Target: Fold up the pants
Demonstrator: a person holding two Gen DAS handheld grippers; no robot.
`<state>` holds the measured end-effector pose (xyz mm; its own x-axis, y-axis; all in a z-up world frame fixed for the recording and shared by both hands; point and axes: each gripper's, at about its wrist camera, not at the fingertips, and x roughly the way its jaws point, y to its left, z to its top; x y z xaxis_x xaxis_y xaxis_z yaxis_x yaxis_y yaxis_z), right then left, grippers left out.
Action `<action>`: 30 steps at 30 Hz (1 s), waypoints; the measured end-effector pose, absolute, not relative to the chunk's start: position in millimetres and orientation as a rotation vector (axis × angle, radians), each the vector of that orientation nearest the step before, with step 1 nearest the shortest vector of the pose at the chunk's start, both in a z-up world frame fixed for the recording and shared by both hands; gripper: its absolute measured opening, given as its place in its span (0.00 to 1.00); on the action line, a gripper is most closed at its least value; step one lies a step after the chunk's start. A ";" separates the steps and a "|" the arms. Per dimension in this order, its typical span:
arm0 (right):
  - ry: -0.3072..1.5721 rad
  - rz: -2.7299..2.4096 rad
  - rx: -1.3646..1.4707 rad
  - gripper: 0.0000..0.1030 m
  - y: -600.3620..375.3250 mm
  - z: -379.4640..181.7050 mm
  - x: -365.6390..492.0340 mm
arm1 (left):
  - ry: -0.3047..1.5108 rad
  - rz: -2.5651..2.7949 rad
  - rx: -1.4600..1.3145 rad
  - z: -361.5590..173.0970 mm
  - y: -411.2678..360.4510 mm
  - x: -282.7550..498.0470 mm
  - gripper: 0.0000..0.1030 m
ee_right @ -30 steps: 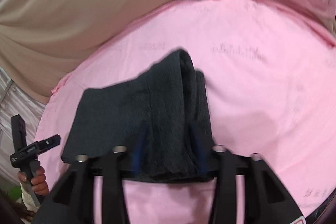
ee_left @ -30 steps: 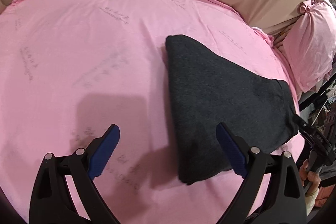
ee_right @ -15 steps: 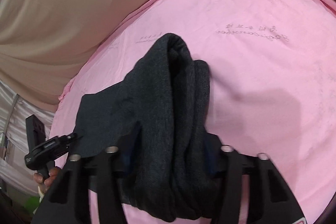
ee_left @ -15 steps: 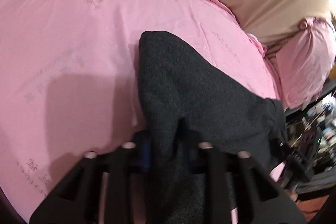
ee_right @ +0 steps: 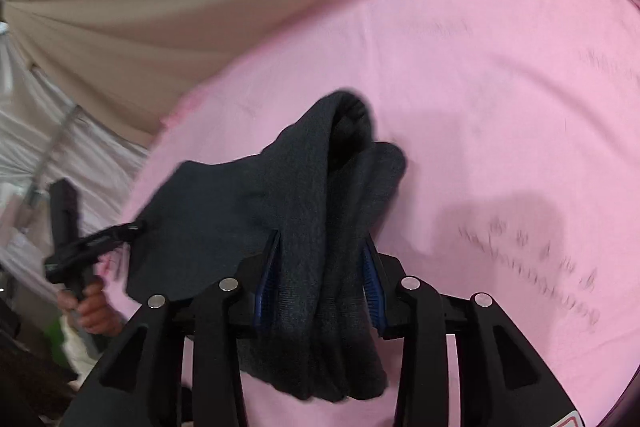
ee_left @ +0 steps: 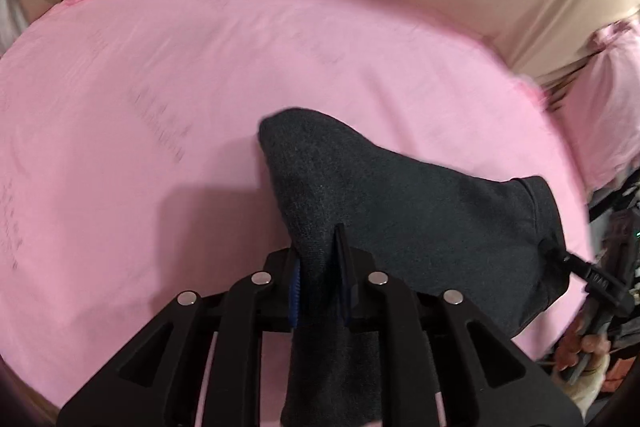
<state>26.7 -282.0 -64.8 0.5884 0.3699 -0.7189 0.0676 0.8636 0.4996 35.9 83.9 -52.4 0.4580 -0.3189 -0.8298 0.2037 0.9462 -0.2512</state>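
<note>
So both ends of the dark pants point(ee_left: 420, 219) are pinched up off the pink bed point(ee_left: 160, 67), the middle sagging onto it. The left hand-held gripper point(ee_left: 318, 291) and right hand-held gripper point(ee_right: 320, 287) are each clamped on bunched fabric, probably so the half-folded bundle can be carried without falling open.

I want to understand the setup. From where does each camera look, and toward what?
Left wrist: sits behind the left hand-held gripper, looking along it over the pink sheet; it is shut on the dark pants.
Right wrist: sits behind the right hand-held gripper, also shut on the pants.
Shared: pants and sheet; each view also shows the other gripper at its edge.
</note>
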 end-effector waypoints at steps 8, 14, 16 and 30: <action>0.785 0.145 0.445 0.66 -287.2 2.8 25.8 | 0.864 -0.213 -0.065 -22.6 74.0 11.3 0.19; 0.902 0.180 0.394 0.45 -272.4 -29.5 88.9 | 0.870 -0.266 -0.037 -26.7 47.2 17.2 0.35; 0.873 0.172 0.385 0.12 -265.7 -24.3 86.1 | 0.916 -0.237 -0.016 -41.8 48.0 23.5 0.35; 0.867 0.206 0.399 0.40 -273.9 -3.0 -1.9 | 0.932 -0.201 0.052 -55.4 43.9 11.1 0.50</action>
<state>-1.9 -273.9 -3.0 0.6337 0.3344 -0.6976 -0.0153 0.9070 0.4209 11.1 43.9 -55.4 0.5791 -0.1495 -0.8015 0.1945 0.9800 -0.0423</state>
